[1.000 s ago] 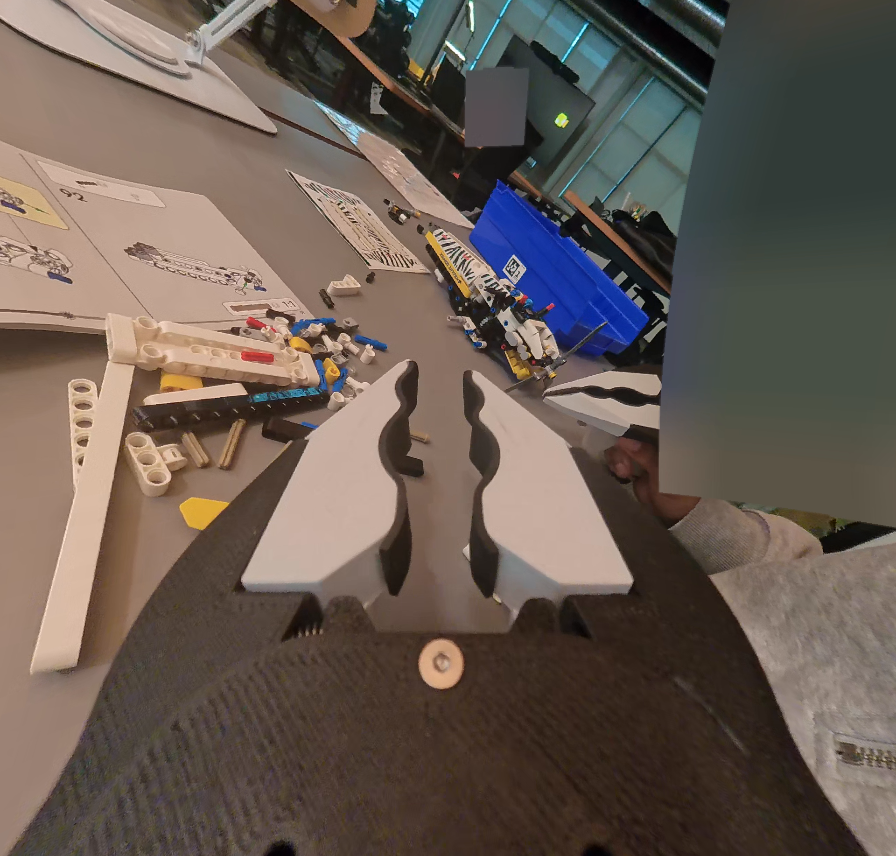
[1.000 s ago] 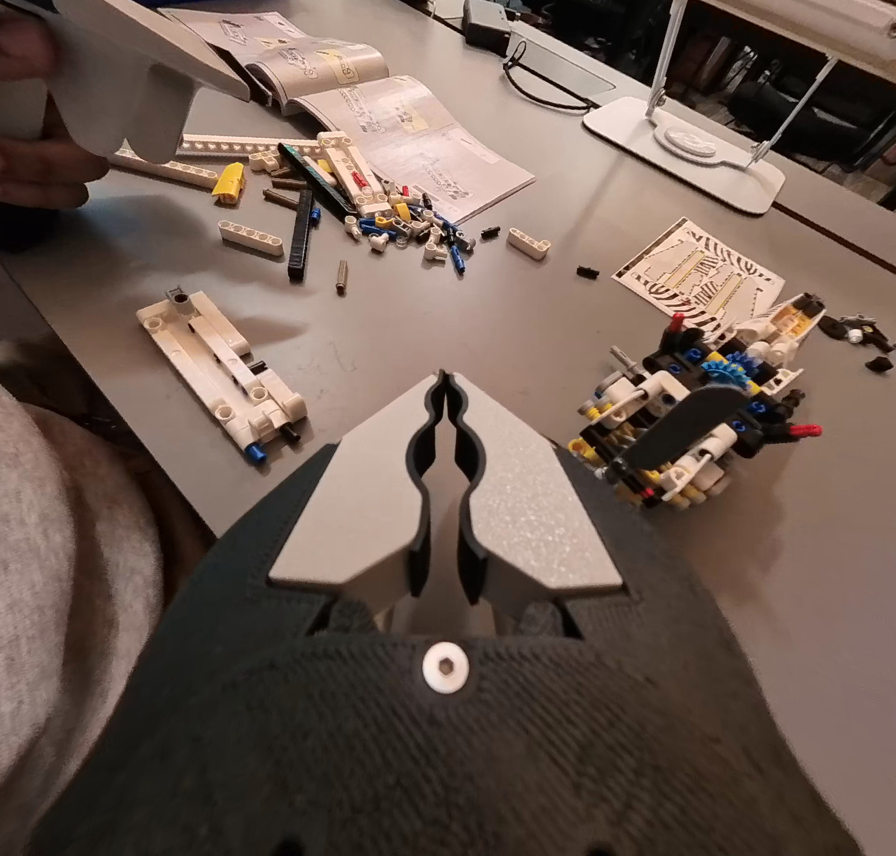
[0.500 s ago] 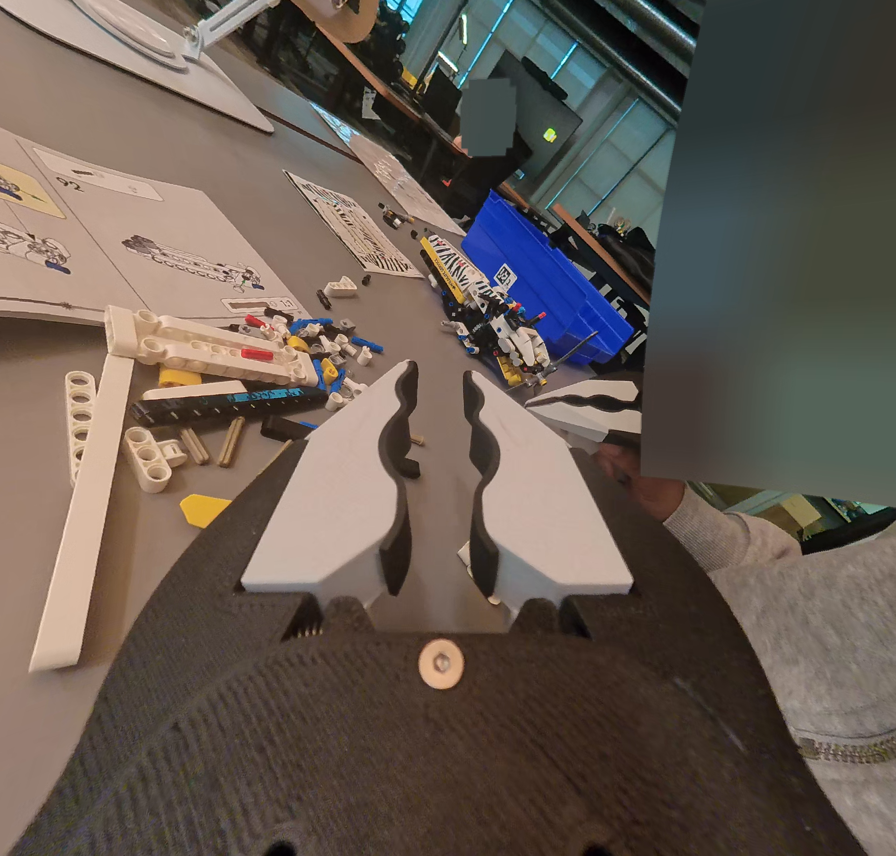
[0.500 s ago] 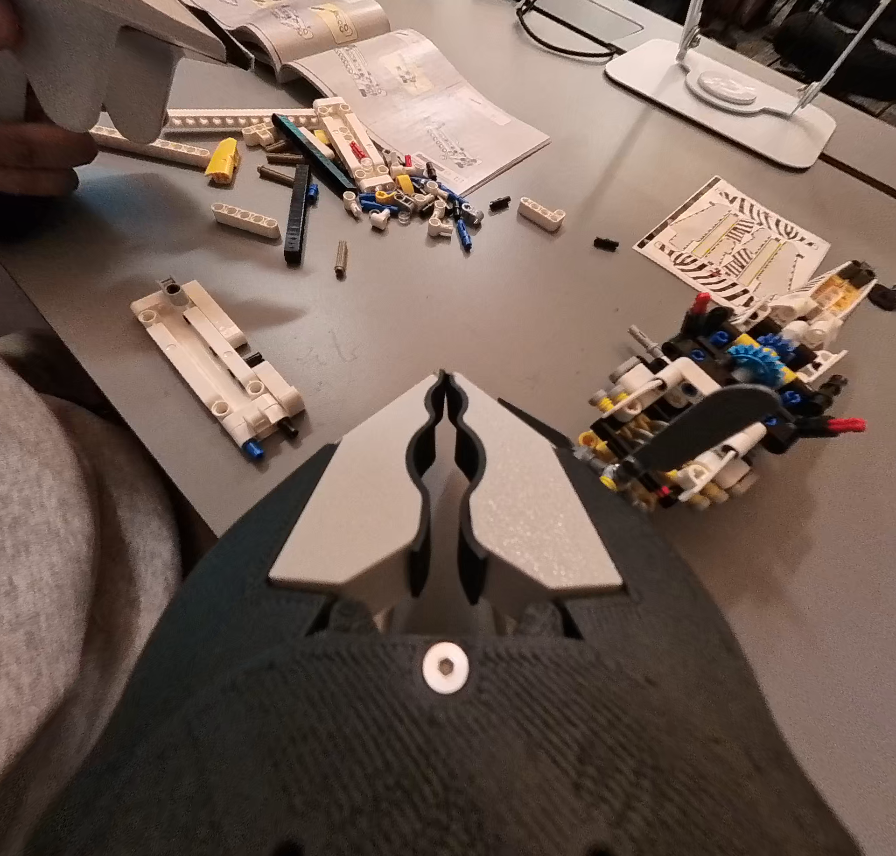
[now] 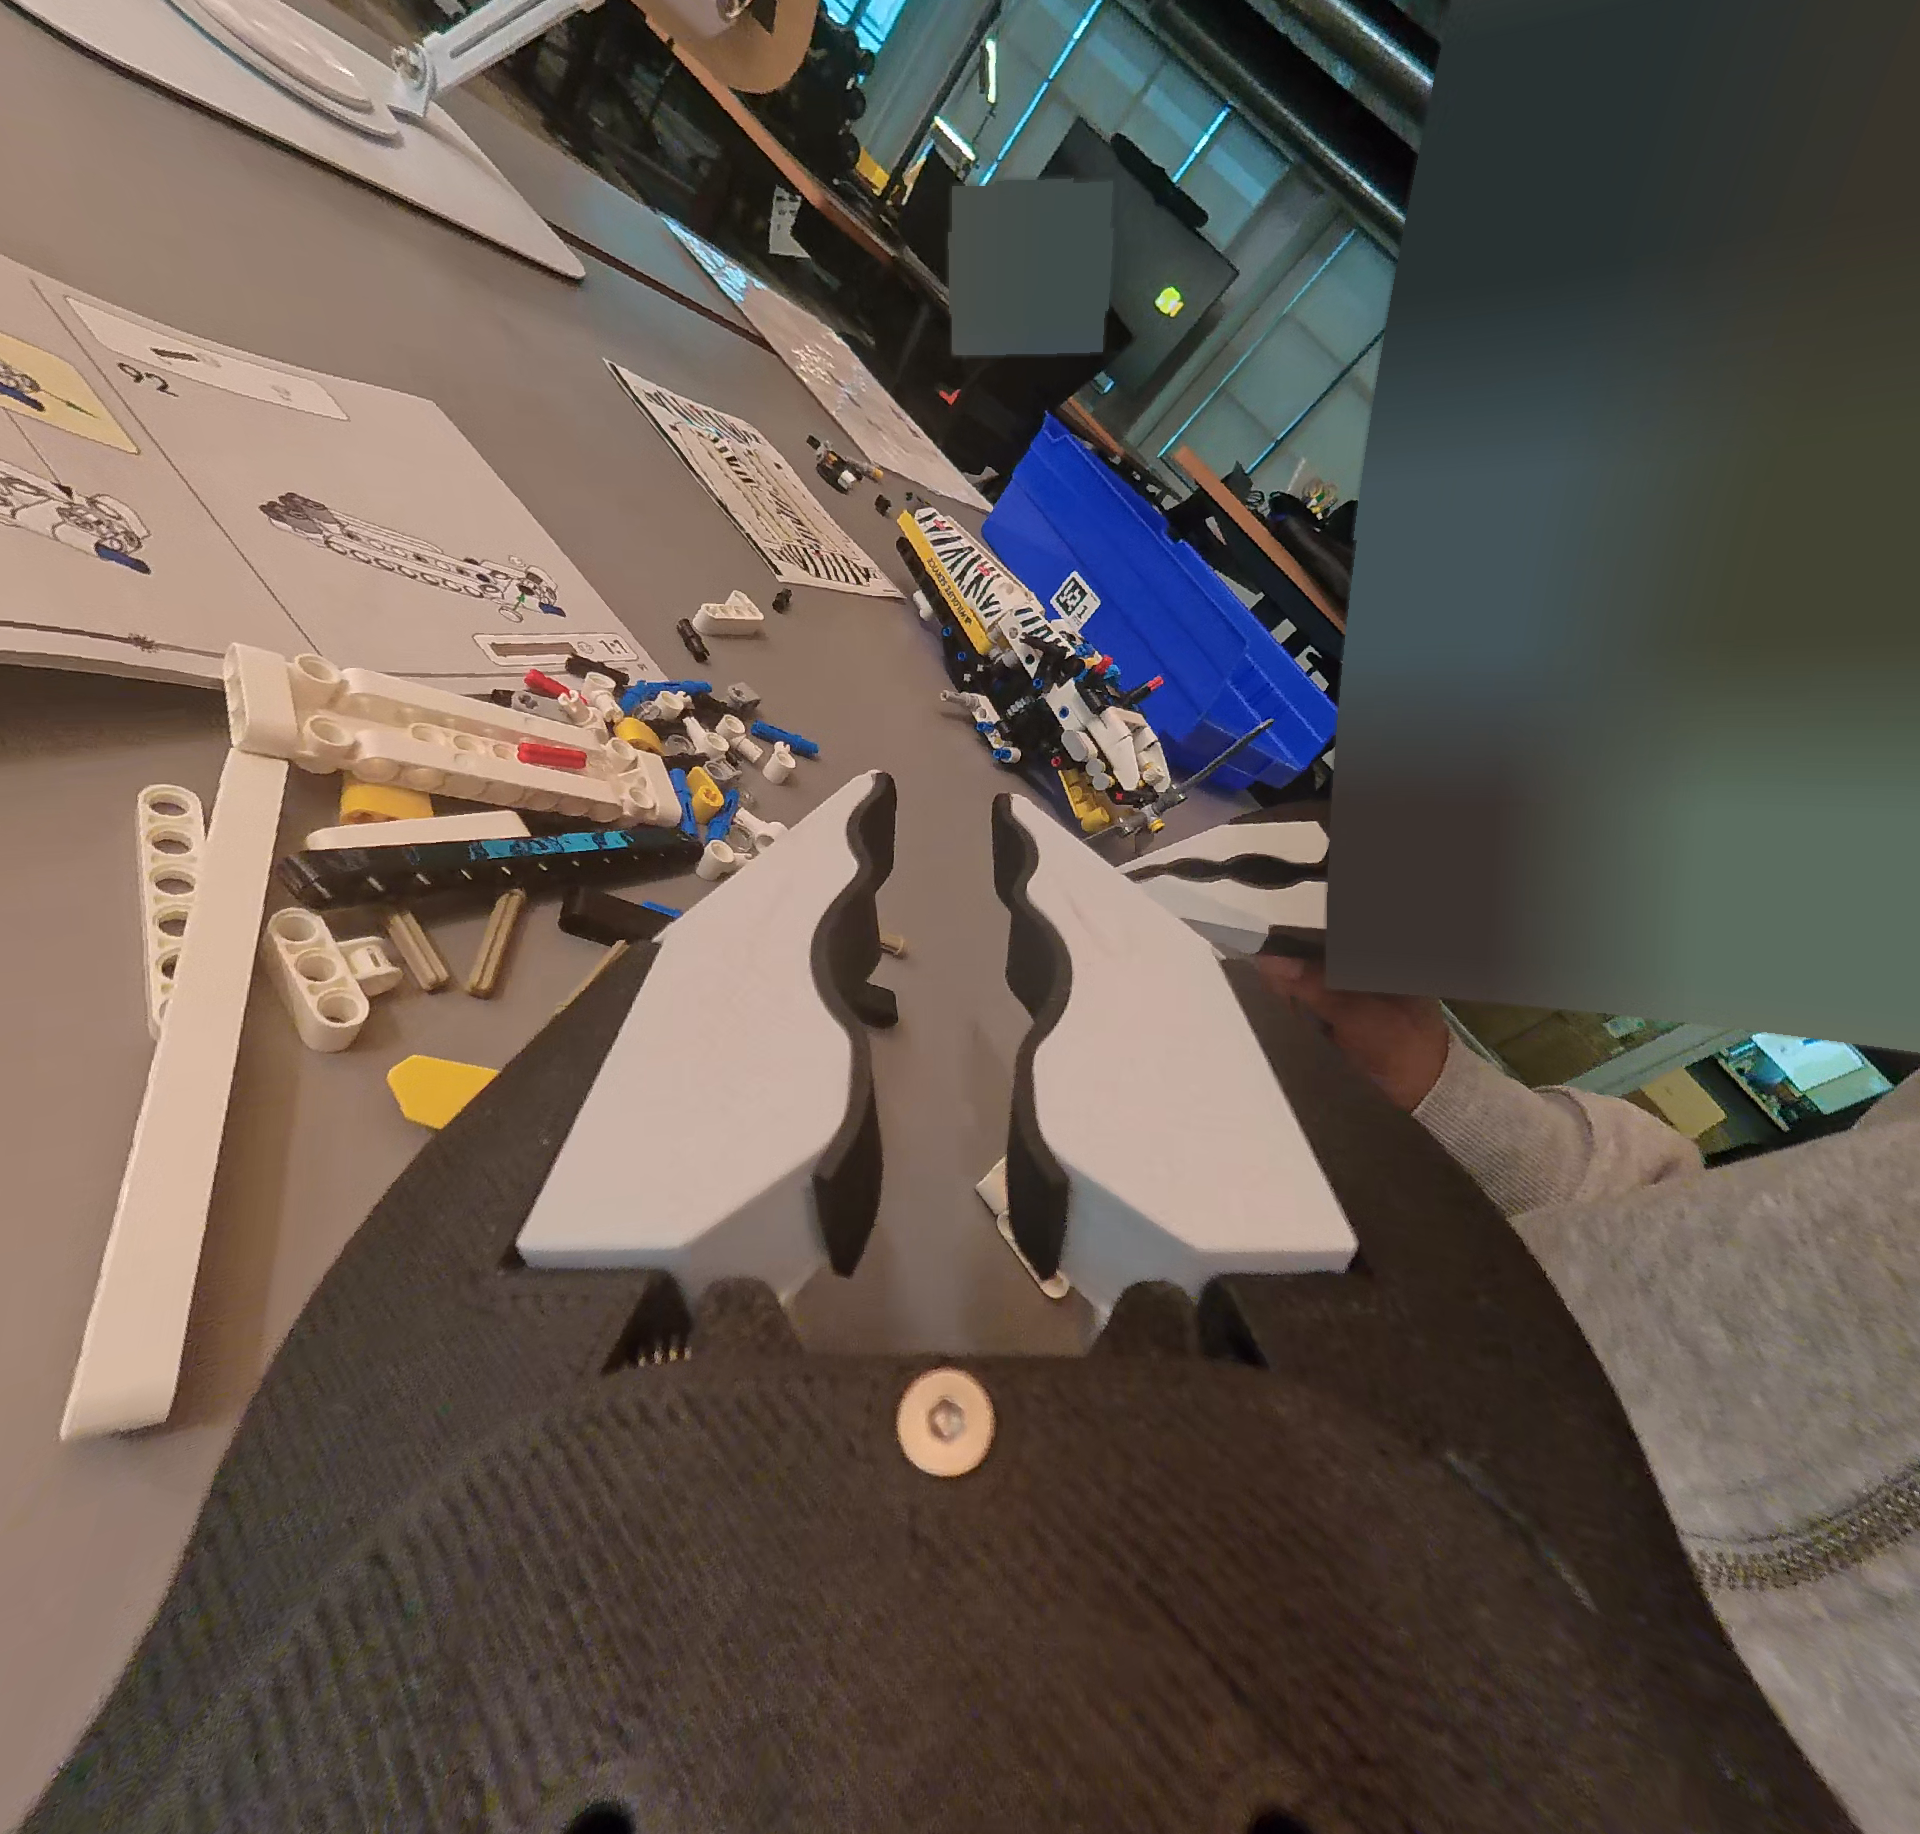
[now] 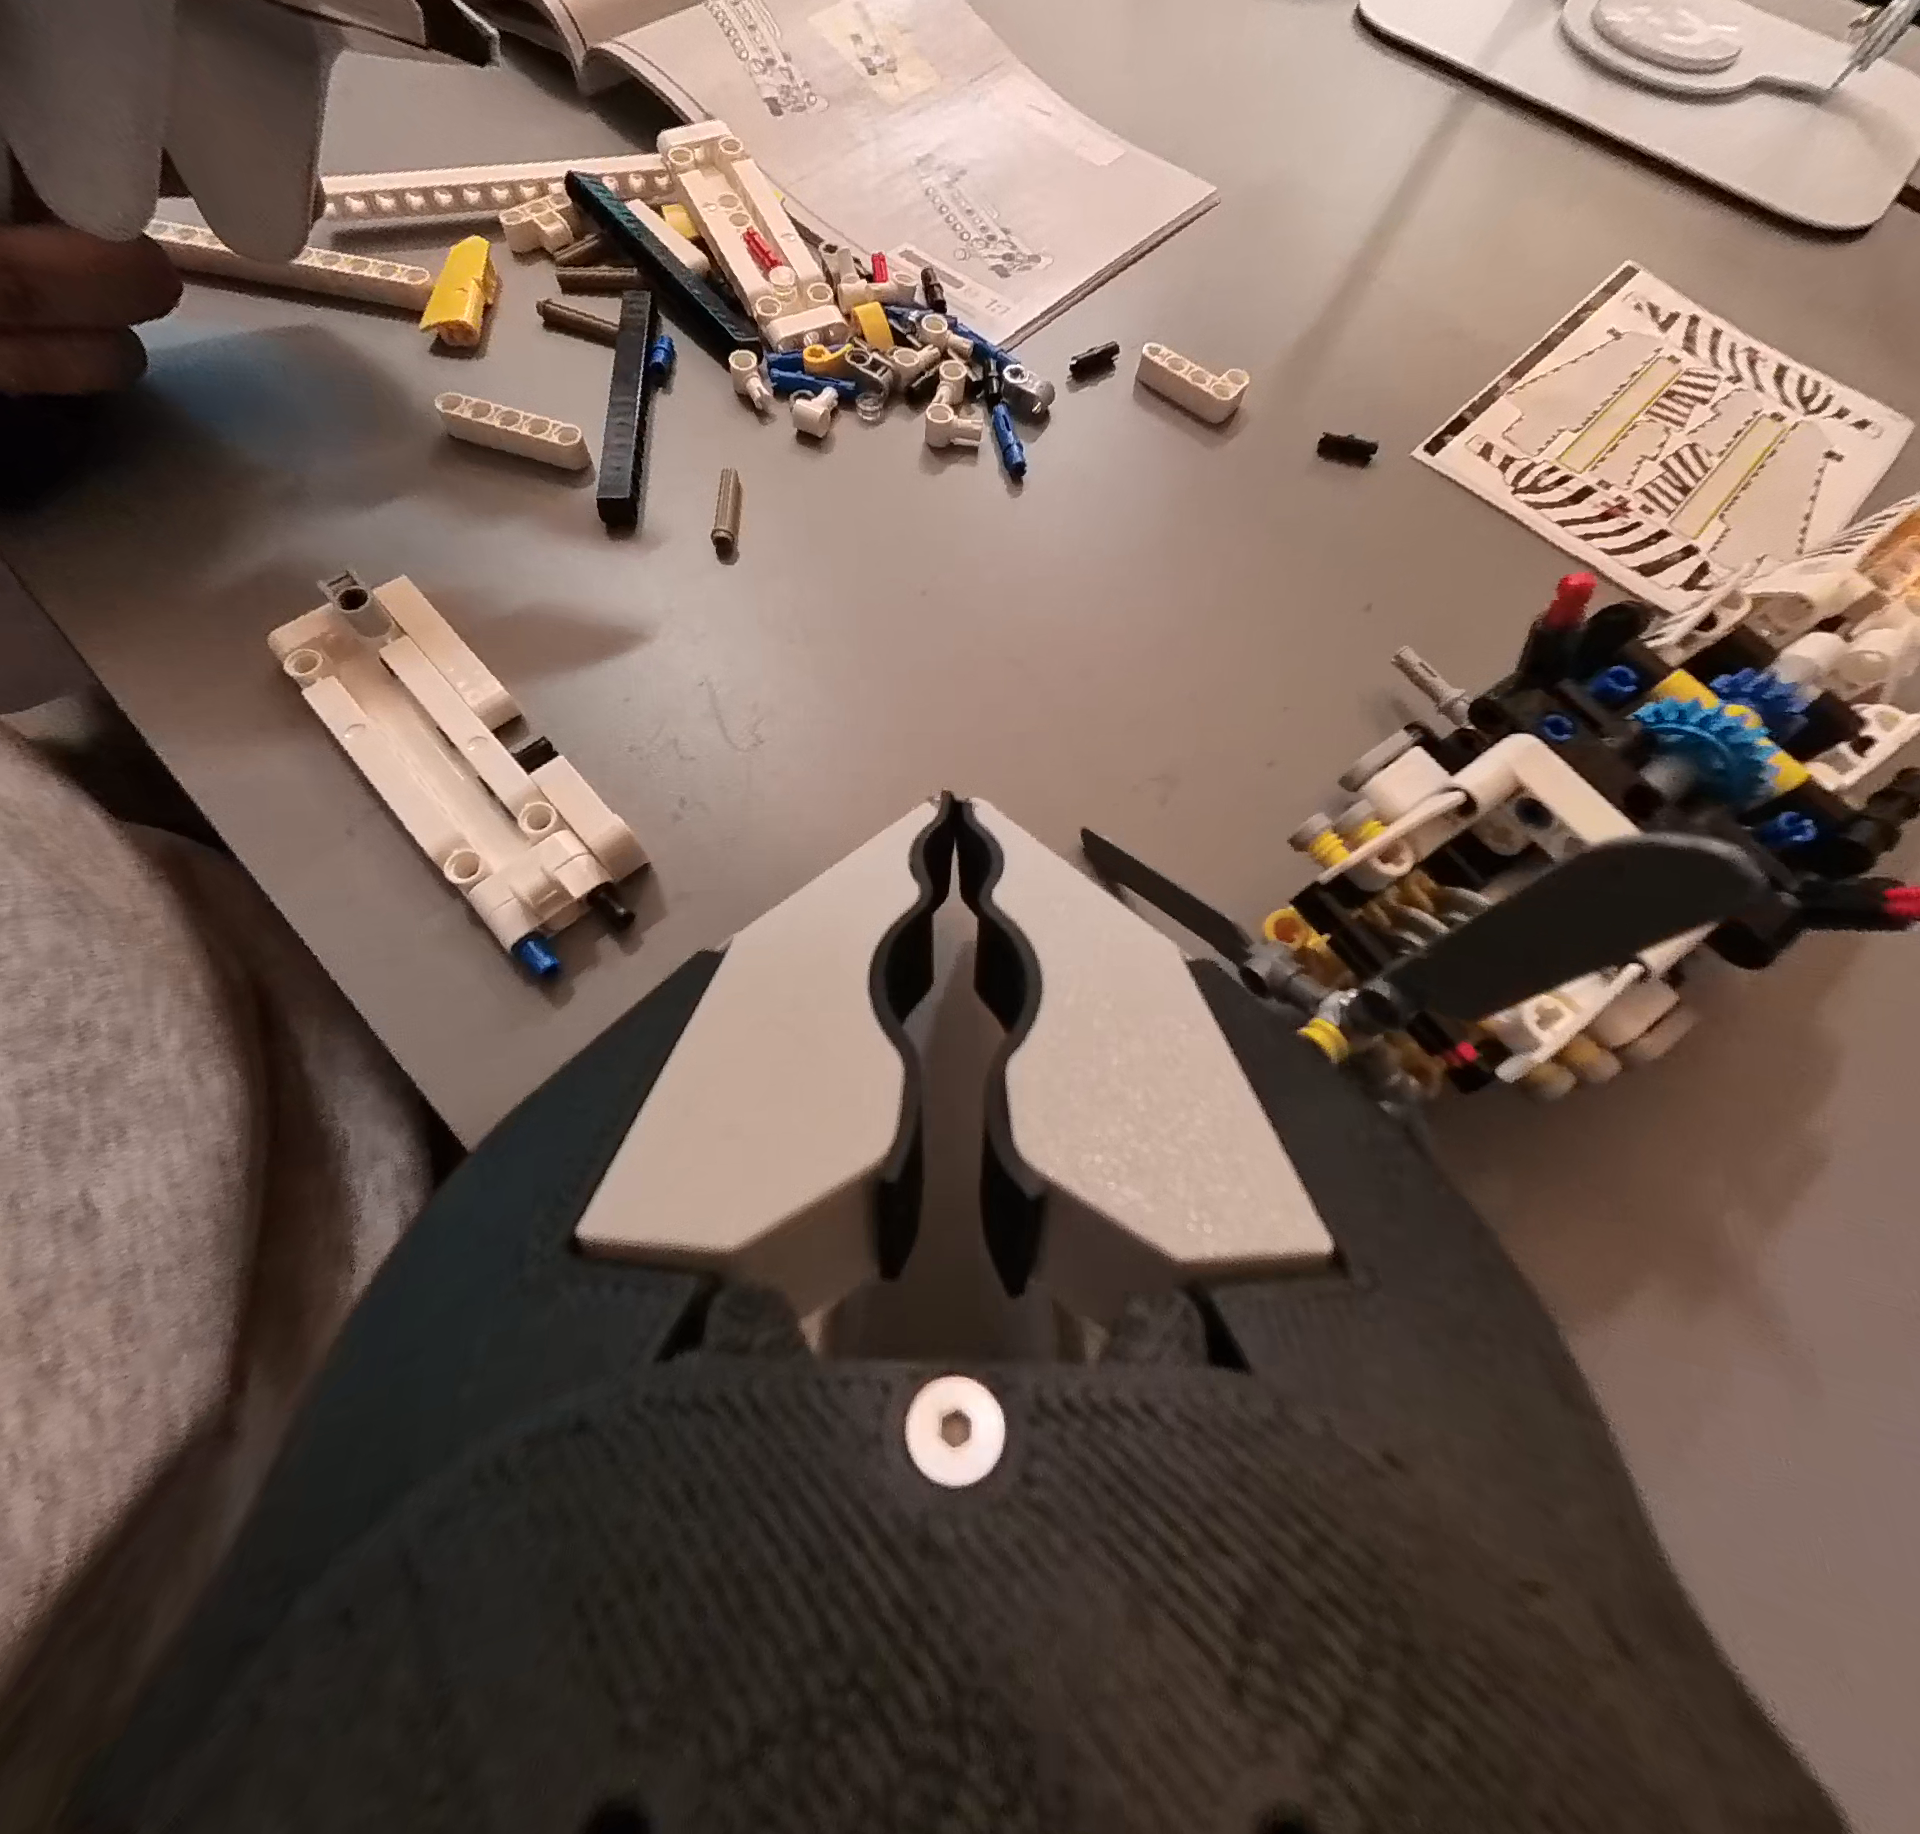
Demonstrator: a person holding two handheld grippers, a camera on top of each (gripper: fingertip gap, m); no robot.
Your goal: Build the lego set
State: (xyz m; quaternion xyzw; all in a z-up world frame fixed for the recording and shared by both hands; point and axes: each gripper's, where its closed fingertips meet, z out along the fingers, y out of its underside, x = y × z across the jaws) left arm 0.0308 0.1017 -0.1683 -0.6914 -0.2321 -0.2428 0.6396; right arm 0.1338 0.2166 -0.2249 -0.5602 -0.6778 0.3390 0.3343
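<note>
Hovering low in the left wrist view, the left gripper (image 5: 940,818) is gaping, holding nothing; dropping here risks scattering the loose pieces (image 5: 686,745) at left. In the right wrist view, the right gripper (image 6: 951,808) is pinching closed, empty, with the model (image 6: 1590,849) at right, its long axis running near-left to far-right; swinging could be snagging its black blade (image 6: 1558,927).
</note>
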